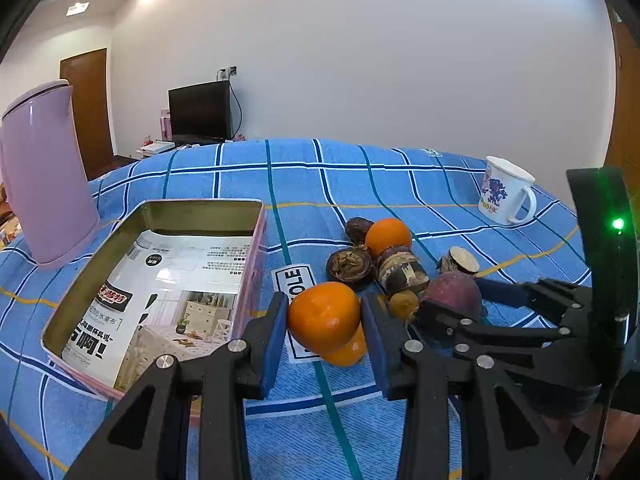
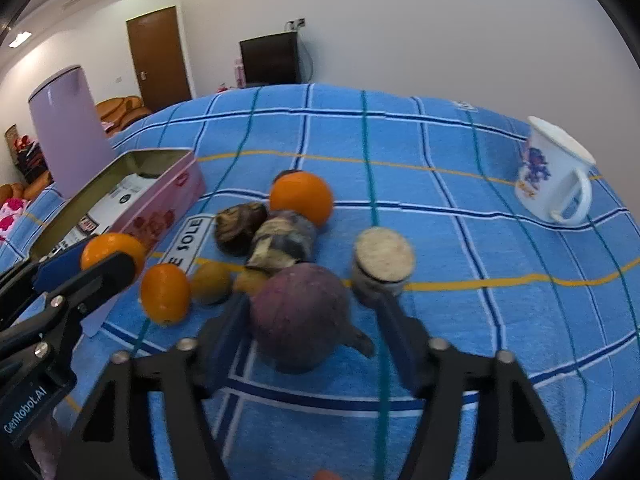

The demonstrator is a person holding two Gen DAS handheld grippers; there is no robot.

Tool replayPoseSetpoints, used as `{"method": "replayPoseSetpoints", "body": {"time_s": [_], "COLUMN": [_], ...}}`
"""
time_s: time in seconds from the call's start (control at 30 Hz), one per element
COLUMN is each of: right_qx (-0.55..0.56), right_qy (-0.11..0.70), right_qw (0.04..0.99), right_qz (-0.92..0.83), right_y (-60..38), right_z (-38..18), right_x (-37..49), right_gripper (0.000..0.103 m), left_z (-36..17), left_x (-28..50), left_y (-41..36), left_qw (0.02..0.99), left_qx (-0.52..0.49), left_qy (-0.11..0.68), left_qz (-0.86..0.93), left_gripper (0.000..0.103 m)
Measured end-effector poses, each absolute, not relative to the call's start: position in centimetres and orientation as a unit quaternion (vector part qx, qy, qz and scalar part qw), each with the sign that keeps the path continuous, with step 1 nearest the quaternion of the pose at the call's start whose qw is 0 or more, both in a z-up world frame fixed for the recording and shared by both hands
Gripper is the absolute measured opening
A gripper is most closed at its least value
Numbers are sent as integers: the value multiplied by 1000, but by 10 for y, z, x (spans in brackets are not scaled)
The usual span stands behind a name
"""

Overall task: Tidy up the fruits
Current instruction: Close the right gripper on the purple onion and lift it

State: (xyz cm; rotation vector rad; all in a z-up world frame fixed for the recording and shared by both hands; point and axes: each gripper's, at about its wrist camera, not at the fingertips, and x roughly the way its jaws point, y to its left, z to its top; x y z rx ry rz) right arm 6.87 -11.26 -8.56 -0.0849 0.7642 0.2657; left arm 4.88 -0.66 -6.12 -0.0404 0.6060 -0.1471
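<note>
While the left gripper sits clamped on an orange, lifted just above a 2nd orange on the cloth, the right gripper has its jaws round a purple fruit; whether the pads press it yet I can't tell. Purple fruit rests on the blue checked tablecloth at the near edge of the fruit pile, w/ a brown cut-top piece just beside it. Pink tin stands open left of the pile, printed leaflet inside. Pink kettle behind the tin; white mug well apart at far right
</note>
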Motion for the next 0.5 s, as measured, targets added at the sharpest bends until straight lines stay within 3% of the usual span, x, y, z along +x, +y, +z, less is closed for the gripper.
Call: {"method": "replayPoseSetpoints", "body": {"time_s": [0.5], "right_qx": [-44], "right_qy": [334], "right_qw": [932], "right_qz": [133], "right_y": [-111], "right_z": [-76], "right_x": [56], "right_gripper": [53], "left_z": [-56], "left_x": [40], "left_y": [-9], "left_qw": [960], "left_qx": [-11], "left_qy": [273], "left_qz": [-59], "left_gripper": [39]}}
